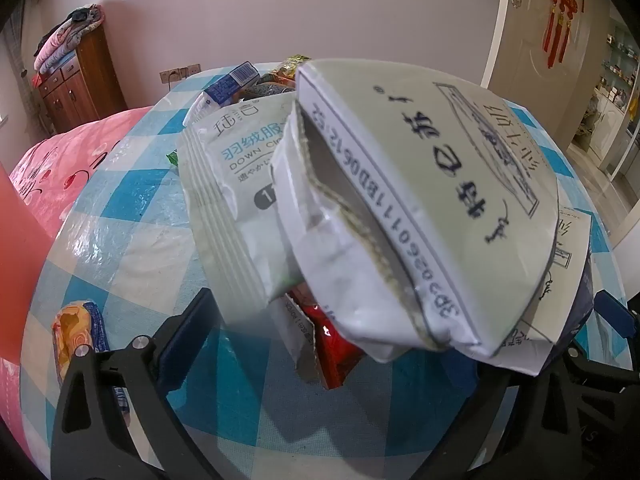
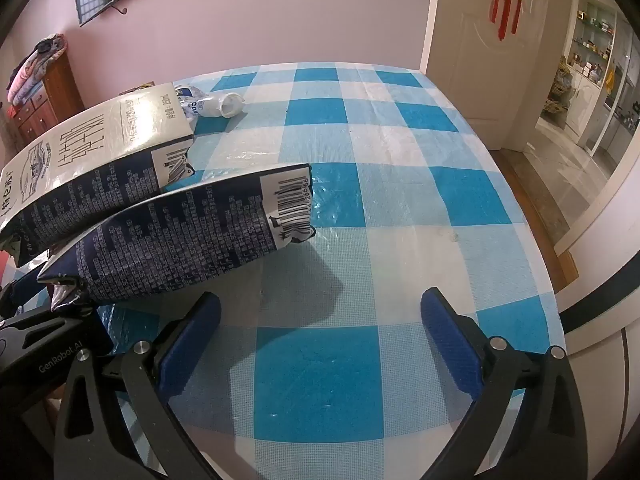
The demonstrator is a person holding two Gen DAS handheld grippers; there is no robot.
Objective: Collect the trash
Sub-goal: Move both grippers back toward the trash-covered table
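Note:
In the left wrist view my left gripper [image 1: 400, 320] holds a bundle of trash wide between its blue pads: a flattened grey-white milk carton [image 1: 432, 184], a pale wipes packet [image 1: 236, 184], a red wrapper [image 1: 336, 344] and a second carton beneath. An orange snack wrapper [image 1: 76, 332] lies on the checked table [image 1: 132, 216] at the left. More wrappers and a blue-white carton [image 1: 232, 84] lie at the far edge. In the right wrist view my right gripper [image 2: 320, 340] is open and empty above the table. The two cartons [image 2: 176, 232] show at its left, with a crumpled white pouch [image 2: 216, 106] behind.
A pink bedspread [image 1: 60, 160] and a wooden cabinet [image 1: 76, 80] lie left of the table. A white door [image 2: 476, 60] and doorway stand at the right beyond the table edge [image 2: 532, 224]. The left gripper's body [image 2: 44, 344] sits close at the left.

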